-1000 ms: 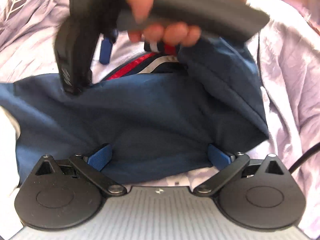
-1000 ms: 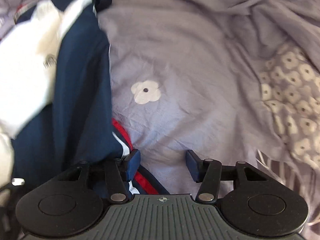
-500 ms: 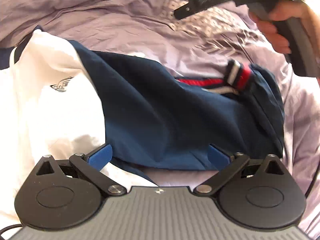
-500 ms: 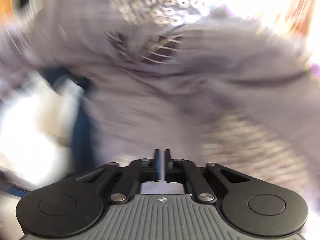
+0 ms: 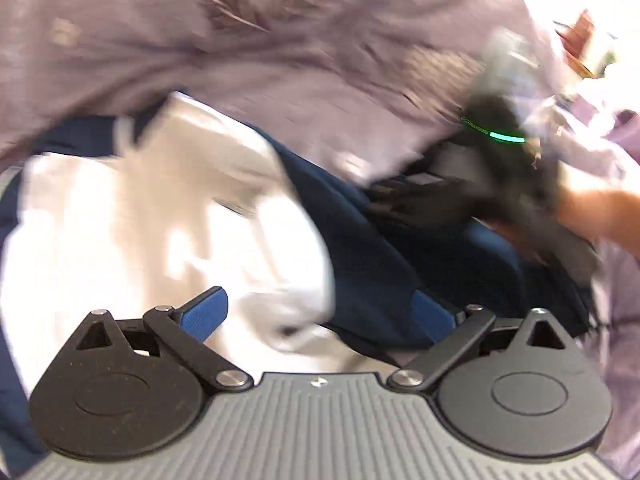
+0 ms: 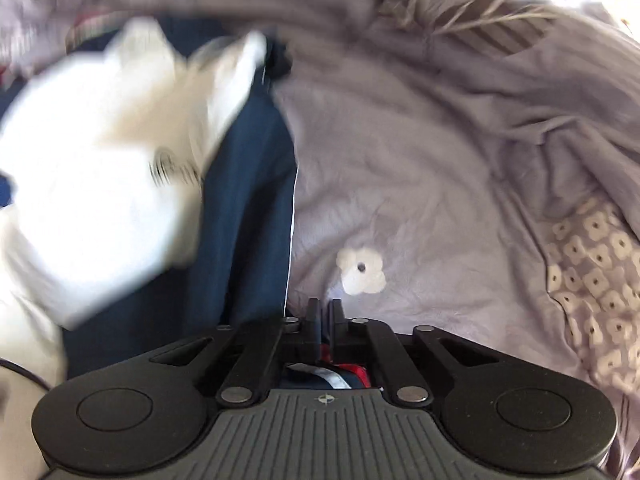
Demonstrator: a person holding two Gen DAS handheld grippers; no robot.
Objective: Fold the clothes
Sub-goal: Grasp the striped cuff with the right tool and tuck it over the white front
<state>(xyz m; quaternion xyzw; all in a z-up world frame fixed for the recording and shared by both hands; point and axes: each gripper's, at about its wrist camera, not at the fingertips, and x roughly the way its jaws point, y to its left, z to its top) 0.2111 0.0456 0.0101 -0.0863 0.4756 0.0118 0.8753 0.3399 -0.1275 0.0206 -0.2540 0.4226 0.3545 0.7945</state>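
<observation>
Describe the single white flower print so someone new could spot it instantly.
Start from the lilac bedsheet right of the navy and white garment. The flower sits just beyond the shut right claw. It stands alone on plain fabric, unlike the dense flower patch at far right.

So the whole setup sits on a bed [image 6: 420,168] with a rumpled lilac sheet, lots of creases. There's a single white flower print [image 6: 361,271] on the sheet, and I'll use that as the reference. Just beside the flower, on the left in the right wrist view, the navy and white garment [image 6: 244,200] lies straight on the sheet, its thin white-piped edge running close past the flower. Off to the right of the flower there's a bunched fold of bedding covered in small white flowers [image 6: 592,264]. Further back from the flower, more lilac bedding with a dark feathery leaf print [image 6: 480,28] is heaped up. The white part of the garment is too blurry to make out.
</observation>
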